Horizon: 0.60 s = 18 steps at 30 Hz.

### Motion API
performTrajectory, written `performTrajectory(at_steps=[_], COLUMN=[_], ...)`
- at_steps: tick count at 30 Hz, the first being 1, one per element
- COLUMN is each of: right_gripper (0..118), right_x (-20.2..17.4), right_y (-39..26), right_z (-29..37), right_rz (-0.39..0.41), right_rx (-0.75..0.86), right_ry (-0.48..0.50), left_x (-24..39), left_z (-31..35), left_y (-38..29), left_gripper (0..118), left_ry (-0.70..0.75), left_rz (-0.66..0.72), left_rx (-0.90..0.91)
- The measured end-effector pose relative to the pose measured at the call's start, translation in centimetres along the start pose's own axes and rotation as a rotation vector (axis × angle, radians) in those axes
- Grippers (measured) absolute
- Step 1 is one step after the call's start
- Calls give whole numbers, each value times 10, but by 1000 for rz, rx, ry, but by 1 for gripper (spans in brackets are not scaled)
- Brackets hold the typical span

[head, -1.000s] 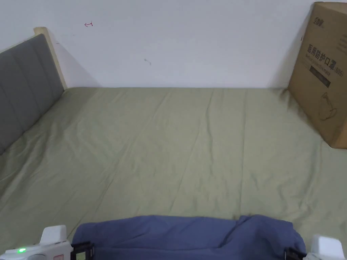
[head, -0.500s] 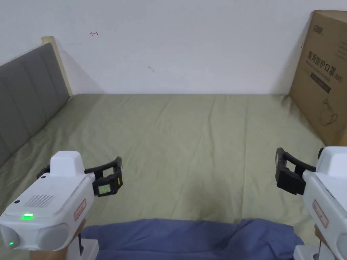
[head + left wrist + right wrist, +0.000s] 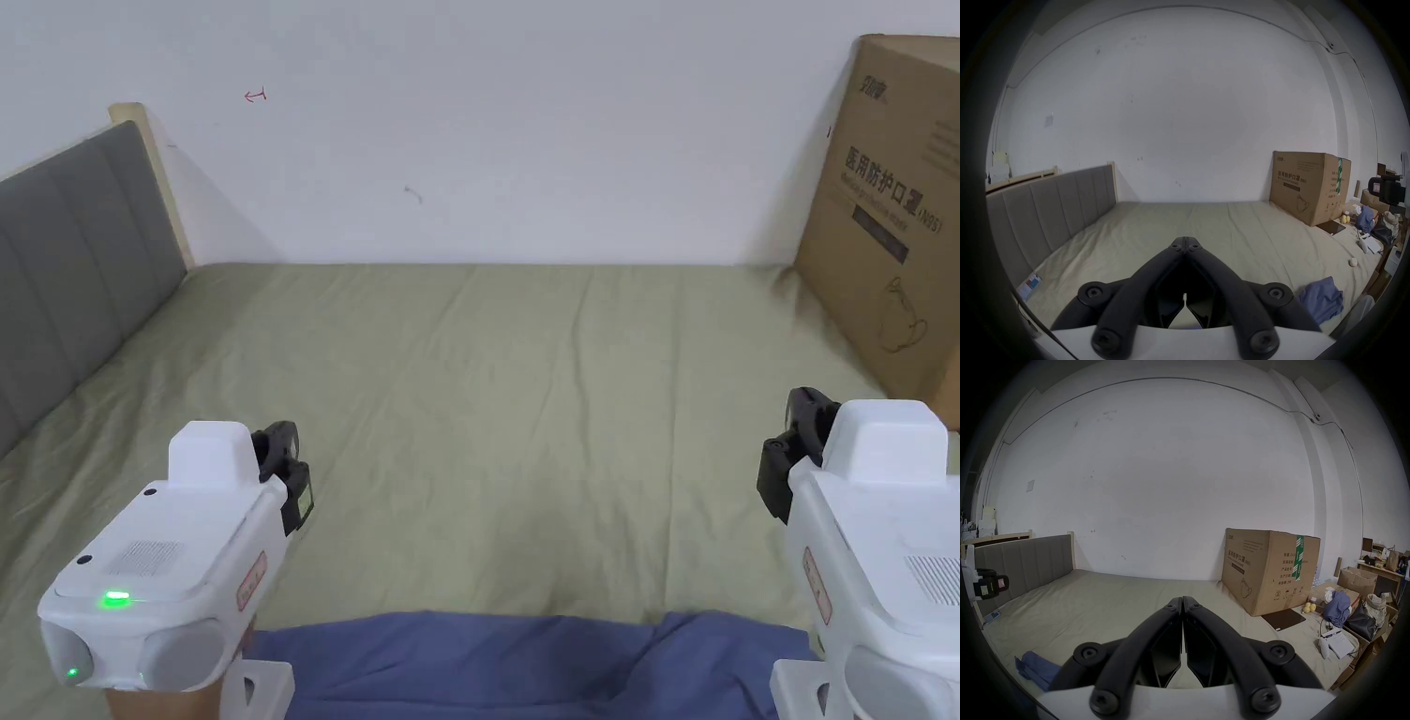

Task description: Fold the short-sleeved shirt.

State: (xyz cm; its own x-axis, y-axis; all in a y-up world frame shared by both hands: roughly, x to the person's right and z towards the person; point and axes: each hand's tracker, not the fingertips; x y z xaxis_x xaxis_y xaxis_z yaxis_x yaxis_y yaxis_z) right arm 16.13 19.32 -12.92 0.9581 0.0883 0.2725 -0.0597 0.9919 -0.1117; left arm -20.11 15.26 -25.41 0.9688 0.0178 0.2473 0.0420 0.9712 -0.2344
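Both grippers lifted off blue shirt [image 3: 525, 661], left gripper [image 3: 1186, 240] and right gripper [image 3: 1182, 600] clenched empty, level above bed [image 3: 525, 394]

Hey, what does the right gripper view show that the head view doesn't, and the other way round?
Right gripper view: its own jaws pressed together, a dark flat pad and a black bag. Head view: the green light on top of the left gripper. Both: the blue shirt, the cardboard box and the grey headboard.
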Motion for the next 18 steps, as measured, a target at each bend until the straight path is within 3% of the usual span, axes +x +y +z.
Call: performTrajectory(at_steps=[7,14,16,18], right_gripper=[0,0,0,0], right_x=[-3,-9,-10,-14], right_y=[-9,-23,-28,-32], right_z=[-13,-33,-38,-46], right_rz=[7,12,1,8], right_rx=[-31,-85,-95,-120], right_ry=[6,17,25,23], left_x=[-79,-154,-170,-176], left_z=[-37,-53,-58,-60], left_y=[-45,-113,-131,-144], left_gripper=[0,0,15,67], left_ry=[-173,-175,-151,-110], left_rz=[348,475,514,533], left_rx=[-363,-639,-707,-752])
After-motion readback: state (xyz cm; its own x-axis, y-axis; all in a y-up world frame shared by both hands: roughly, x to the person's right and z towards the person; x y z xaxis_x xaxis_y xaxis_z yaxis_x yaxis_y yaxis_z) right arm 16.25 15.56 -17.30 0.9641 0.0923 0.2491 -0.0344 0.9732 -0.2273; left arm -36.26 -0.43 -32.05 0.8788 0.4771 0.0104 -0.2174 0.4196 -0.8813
